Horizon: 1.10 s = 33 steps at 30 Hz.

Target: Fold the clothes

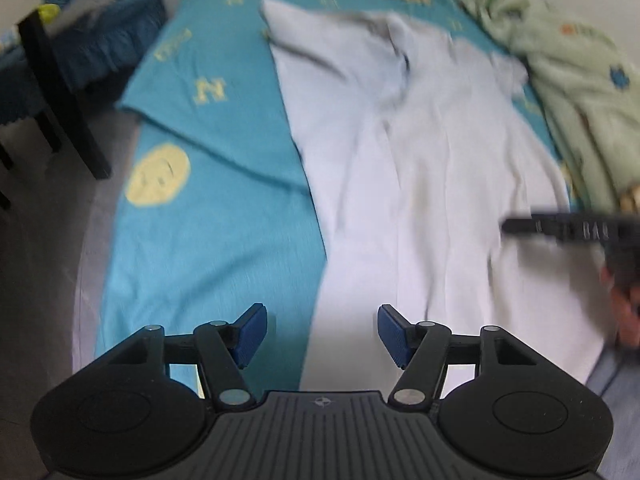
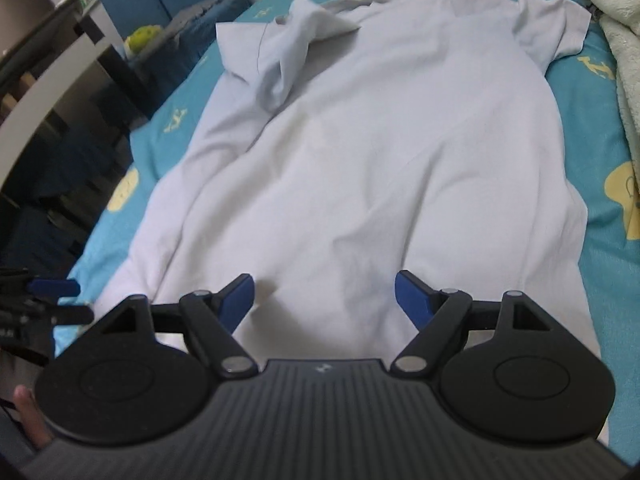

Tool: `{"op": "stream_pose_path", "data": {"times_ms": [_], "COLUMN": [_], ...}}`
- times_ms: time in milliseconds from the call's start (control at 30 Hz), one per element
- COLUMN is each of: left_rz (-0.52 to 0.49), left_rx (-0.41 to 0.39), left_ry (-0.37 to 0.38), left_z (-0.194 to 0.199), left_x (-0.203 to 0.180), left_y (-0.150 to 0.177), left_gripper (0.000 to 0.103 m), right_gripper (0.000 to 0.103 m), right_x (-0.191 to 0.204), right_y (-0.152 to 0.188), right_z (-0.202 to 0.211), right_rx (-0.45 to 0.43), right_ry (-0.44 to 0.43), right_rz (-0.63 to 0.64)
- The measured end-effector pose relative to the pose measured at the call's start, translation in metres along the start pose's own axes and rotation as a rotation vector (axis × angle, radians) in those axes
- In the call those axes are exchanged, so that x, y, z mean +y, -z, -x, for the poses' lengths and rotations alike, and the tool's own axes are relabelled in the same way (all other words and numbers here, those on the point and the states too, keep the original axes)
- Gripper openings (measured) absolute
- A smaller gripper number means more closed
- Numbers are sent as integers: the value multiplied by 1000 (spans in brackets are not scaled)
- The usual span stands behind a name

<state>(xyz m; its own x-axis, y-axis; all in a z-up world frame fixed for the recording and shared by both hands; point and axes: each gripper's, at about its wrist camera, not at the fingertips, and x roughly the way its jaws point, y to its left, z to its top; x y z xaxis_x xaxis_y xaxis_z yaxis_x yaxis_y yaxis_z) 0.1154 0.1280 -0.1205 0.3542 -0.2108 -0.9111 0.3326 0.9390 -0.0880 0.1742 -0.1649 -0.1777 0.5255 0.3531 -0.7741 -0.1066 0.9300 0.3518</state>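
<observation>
A pale T-shirt (image 2: 360, 152) lies spread nearly flat along a bed, on a teal sheet (image 1: 208, 216) printed with yellow letters and smiley faces. Its collar end points toward the far end of the bed and its hem lies at the near edge, just under the two claws.

The folding looks barely begun. In the right wrist view, the sleeve (image 2: 276, 52) on the picture's left is turned inward and lies bunched over the shoulder, while the other sleeve (image 2: 556, 28) is spread flat toward the bed's right edge. The body of the shirt is unfolded, with soft creases running lengthwise. By this reading, one sleeve is roughly tucked; the second sleeve, the side folds and the final fold from the hem are all left to do.

The left claw (image 1: 322, 334) hovers over the shirt's long edge on the picture's left, where it meets the sheet. Its blue pads stand moderately apart with nothing between them. The right claw (image 2: 324, 300) hangs above the hem near the shirt's middle, pads wide apart and empty.

A rumpled green blanket (image 1: 568, 72) is heaped along the bed's right edge, clear of the shirt.
</observation>
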Motion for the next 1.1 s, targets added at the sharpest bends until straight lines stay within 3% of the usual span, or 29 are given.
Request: {"op": "stream_pose_path", "data": {"times_ms": [133, 200, 300, 433, 533, 667, 800, 867, 933, 967, 1100], "left_rz": [-62, -66, -94, -107, -94, -49, -7, -5, -61, -84, -99], "left_rx": [117, 160, 226, 225, 175, 137, 166, 190, 190, 190, 145], "left_ry": [15, 19, 24, -7, -1, -8, -32, -38, -32, -24, 72], "left_z": [-7, -9, -4, 24, 51, 68, 43, 28, 22, 21, 41], "left_x": [-7, -12, -25, -50, -79, -111, -134, -143, -153, -156, -154], "left_y": [14, 15, 19, 23, 17, 16, 26, 33, 39, 41, 30], "left_gripper": [59, 43, 8, 4, 4, 5, 14, 31, 38, 49, 66], "right_gripper": [80, 80, 80, 79, 79, 79, 79, 79, 79, 79, 80], "right_x": [-4, -4, -4, -8, -11, -16, -15, -14, -14, -15, -16], "right_y": [-3, -3, -3, -5, -6, -7, -6, -5, -3, -3, -6], "right_z": [2, 2, 3, 6, 10, 15, 17, 19, 22, 25, 35], "right_rx": [-1, -2, -3, -8, -17, -32, -39, -43, -46, -53, -90], "right_ry": [-11, -12, -12, -23, -11, -5, 6, 10, 6, 4, 4], "right_rz": [-21, -23, -26, -60, -74, -99, -92, -88, -97, -105, -126]}}
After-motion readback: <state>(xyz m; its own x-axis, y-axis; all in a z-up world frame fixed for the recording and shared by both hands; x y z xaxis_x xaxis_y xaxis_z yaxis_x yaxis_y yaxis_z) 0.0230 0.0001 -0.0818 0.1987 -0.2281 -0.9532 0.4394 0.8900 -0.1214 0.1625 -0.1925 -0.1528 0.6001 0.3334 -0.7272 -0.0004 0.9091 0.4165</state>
